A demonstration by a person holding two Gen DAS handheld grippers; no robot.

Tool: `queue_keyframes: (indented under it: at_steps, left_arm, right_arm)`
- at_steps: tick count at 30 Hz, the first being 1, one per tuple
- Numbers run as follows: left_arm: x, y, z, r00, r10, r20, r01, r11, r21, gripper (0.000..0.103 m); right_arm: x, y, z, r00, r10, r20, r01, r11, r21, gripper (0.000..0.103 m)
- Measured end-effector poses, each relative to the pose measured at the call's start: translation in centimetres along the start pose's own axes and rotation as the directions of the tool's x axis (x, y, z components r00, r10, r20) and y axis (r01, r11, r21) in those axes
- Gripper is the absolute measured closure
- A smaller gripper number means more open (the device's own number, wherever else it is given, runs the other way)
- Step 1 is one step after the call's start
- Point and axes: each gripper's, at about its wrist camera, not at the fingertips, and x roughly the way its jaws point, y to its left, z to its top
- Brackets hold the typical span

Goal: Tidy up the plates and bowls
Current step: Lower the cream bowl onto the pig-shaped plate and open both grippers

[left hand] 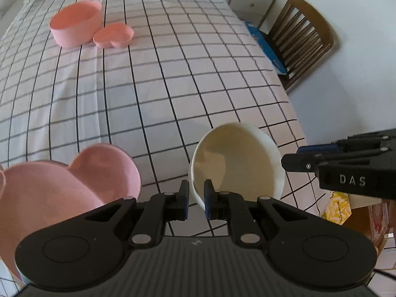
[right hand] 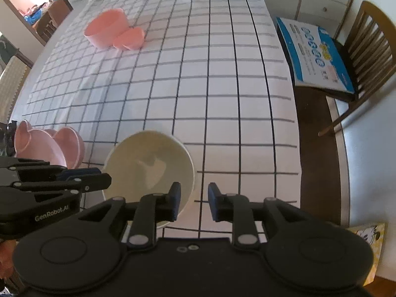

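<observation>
Bowl (left hand: 237,163) tilted, mouth facing camera

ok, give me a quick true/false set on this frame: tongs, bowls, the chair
1. The left tongs are shut on the rim of the cream round bowl. True.
2. The right tongs clamp that bowl as well. False: they are open, pads clear of the rim.
3. A tall pink bowl and a small pink heart-shaped dish sit side by side at the far end of the checked tablecloth. True.
4. The wooden slat-back chair has a bare seat. False: a blue and white printed pack lies on it.
5. The cream bowl holds food. False: it is empty.
</observation>
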Motion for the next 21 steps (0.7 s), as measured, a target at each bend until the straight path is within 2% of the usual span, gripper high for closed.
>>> queue_keyframes:
  at_steps: [9, 14, 21]
  left_arm:
    - [-3.3, 1.1, 2.7, 0.997, -0.021, 0.068, 0.022, 1.000, -0.003, 0.091]
    - [-5.0, 2.1, 4.5, 0.994, 0.002, 0.113, -0.001, 1.000, -0.010, 0.091]
    - [-6.8, 3.8, 7.0, 0.985, 0.049, 0.165, -0.043, 0.998, -0.040, 0.091]
  right_arm:
    - [-2.6, 1.1, 2.6, 0.997, 0.022, 0.072, -0.022, 1.000, -0.008, 0.066]
    - [-3.9, 2.5, 4.6, 0.994, 0.029, 0.107, -0.025, 0.999, -0.041, 0.062]
    - [-4.5, 4.7, 7.2, 0.986, 0.043, 0.163, -0.026, 0.994, -0.103, 0.044]
